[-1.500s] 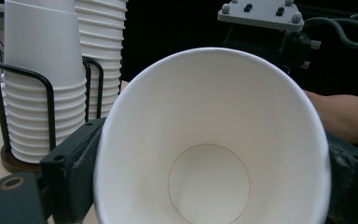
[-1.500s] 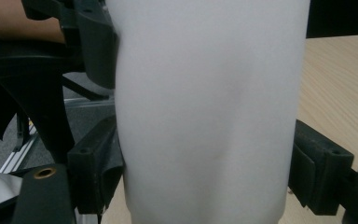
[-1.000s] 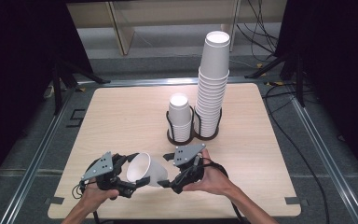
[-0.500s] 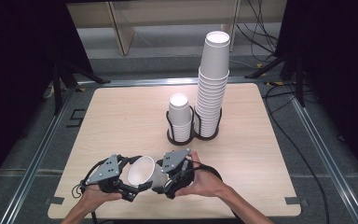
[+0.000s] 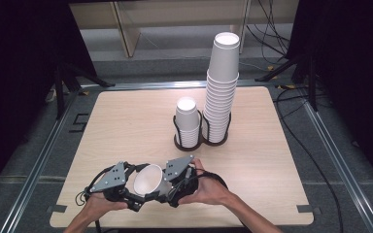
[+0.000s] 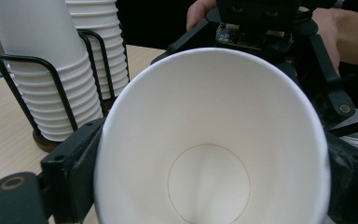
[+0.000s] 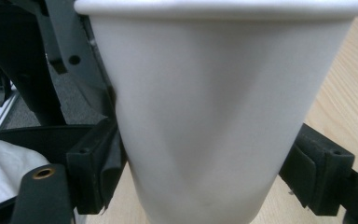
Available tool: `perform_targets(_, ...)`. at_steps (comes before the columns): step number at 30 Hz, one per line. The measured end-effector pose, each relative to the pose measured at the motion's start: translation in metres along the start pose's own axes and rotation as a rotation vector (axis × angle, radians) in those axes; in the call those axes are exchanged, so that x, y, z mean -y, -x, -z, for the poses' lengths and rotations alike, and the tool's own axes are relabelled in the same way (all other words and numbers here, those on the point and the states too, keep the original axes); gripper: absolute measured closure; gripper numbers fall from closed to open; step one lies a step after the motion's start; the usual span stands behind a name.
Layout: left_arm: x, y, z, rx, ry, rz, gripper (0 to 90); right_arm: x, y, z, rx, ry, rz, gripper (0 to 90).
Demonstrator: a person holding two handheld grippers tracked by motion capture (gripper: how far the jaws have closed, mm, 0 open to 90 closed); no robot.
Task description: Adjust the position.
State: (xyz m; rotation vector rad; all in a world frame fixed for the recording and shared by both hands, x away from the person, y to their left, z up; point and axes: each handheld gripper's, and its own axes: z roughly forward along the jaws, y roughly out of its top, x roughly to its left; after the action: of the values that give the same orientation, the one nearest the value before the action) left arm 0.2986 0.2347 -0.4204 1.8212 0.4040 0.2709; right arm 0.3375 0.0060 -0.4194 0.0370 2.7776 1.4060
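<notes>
Near the table's point(image 5: 126, 121) front edge, a cup point(image 5: 148, 179).

High view overhead facing forward-down; both gripper views inches-close, sharing the paper cup point(image 5: 148, 179).

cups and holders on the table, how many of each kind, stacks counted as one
loose paper cup, held between the two grippers: 1
cup stacks, short and tall: 2
black wire holder with two rings: 1
grippers, left and right: 2
total: 6
</notes>
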Motion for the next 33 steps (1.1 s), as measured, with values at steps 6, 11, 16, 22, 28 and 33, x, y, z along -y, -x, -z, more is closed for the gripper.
perform_targets(6,0.003,-0.002,-0.002,0.024,0.043,0.028,8.5,0.003,0.0,-0.001,-0.007,0.033,-0.005,23.7)
perform_targets(11,0.004,-0.001,-0.004,0.008,0.036,0.048,8.3,0.007,0.0,0.0,-0.001,0.04,-0.005,24.1)
perform_targets(16,0.004,-0.001,-0.004,0.003,0.057,0.056,8.6,0.012,0.002,0.005,0.005,0.061,-0.013,24.4)
perform_targets(22,0.004,-0.001,-0.002,-0.011,0.09,0.058,8.3,0.018,0.005,0.011,0.024,0.067,-0.032,24.5)
perform_targets(28,-0.001,-0.006,0.011,-0.025,0.146,0.083,12.2,0.032,0.015,0.021,0.077,0.107,-0.089,24.2)
perform_targets(33,0.002,-0.005,0.009,-0.037,0.136,0.093,14.1,0.042,0.022,0.036,0.172,0.18,-0.138,23.9)
